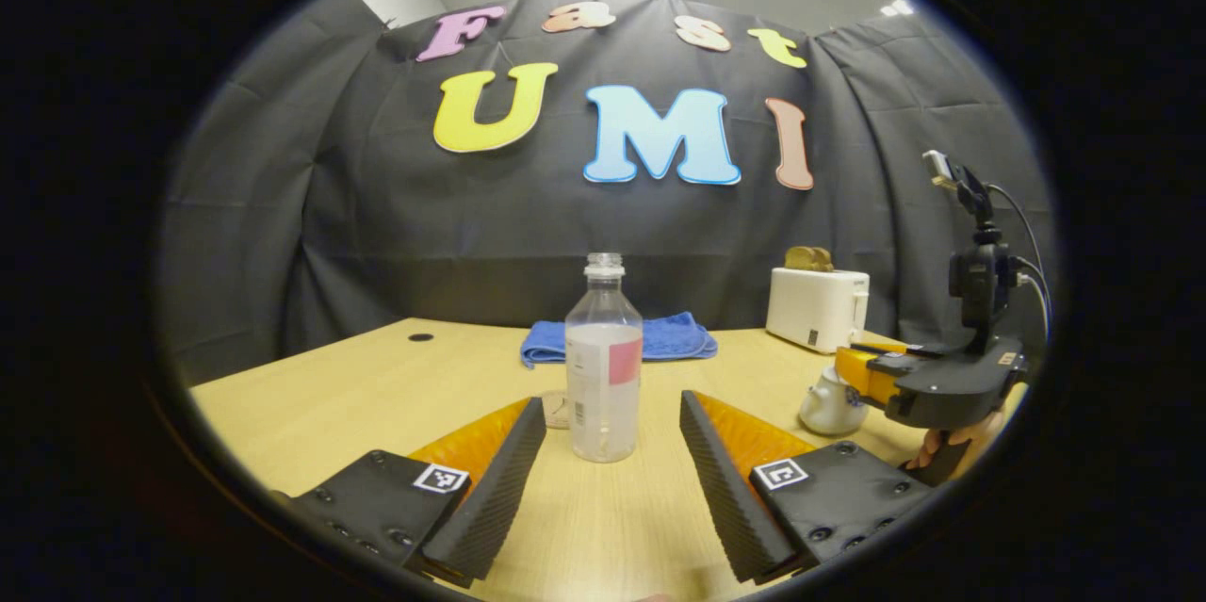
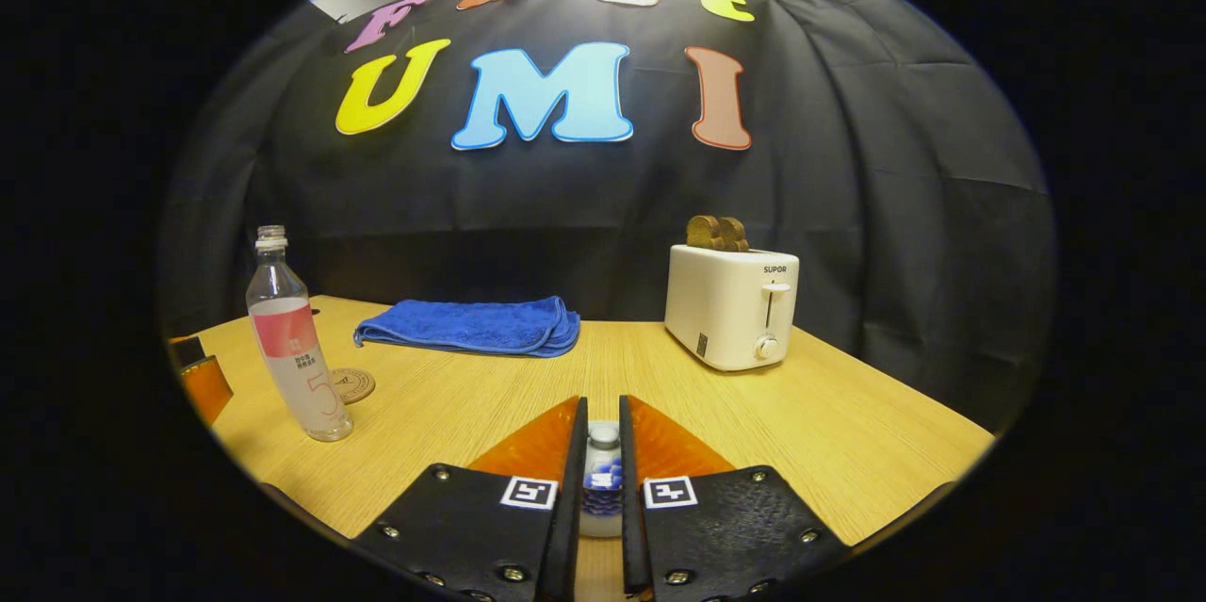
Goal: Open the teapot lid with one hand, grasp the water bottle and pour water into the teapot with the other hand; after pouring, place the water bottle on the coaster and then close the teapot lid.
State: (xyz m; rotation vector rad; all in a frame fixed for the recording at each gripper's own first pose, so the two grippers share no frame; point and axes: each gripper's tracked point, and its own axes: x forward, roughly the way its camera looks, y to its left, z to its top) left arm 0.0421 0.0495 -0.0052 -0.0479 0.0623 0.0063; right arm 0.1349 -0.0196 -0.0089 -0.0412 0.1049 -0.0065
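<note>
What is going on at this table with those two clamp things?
A person holds a gripper in each hand to fill a teapot. The right gripper has its jaws closed around the knob of the teapot lid, ready to lift it. The left gripper is open, with the water bottle standing upright between its jaws, not yet gripped. The coaster waits beside the bottle.

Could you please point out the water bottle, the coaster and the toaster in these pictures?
water bottle [image 1: 603, 385]: left gripper view, on its labelled body.
coaster [image 2: 352, 384]: right gripper view, on its top face.
toaster [image 2: 730, 305]: right gripper view, on its front side.
</note>
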